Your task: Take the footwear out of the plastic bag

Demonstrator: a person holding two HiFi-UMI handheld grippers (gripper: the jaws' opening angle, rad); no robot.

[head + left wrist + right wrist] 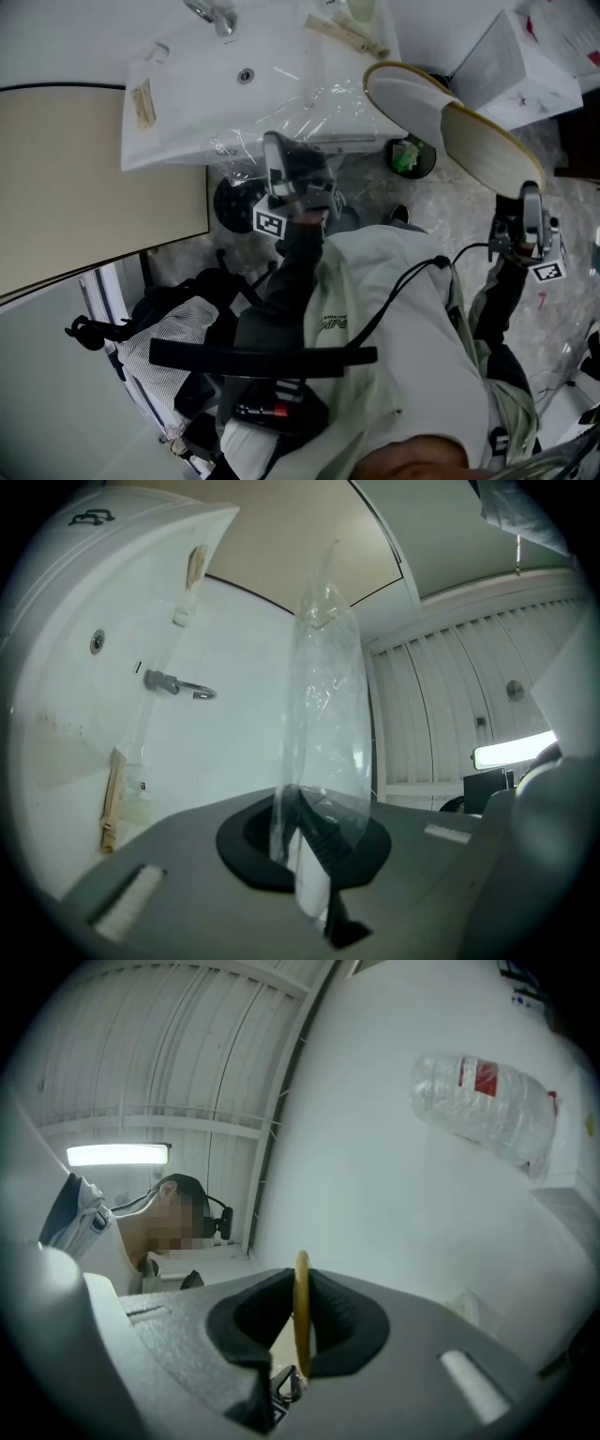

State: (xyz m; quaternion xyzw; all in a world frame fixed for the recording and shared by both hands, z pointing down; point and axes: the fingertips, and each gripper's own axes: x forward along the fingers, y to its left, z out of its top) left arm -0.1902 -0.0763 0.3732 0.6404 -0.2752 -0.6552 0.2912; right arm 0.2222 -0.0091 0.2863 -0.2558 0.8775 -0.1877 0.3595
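The extraction step is judged nearly complete. The left claw [305, 841] is pressed together on the clear plastic bag [323, 714], which rises toward 12 o'clock. The right claw [302, 1321] is pinched on the yellow-edged sole of the white slippers [441, 117], seen at 2 o'clock in the head view and apparently outside the bag. Next, a free surface is required for setting them down.

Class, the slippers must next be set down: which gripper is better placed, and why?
Right. The right gripper is shut on the edge of the slippers, holding them up, clear of the bag. The left gripper is shut on the clear plastic bag.
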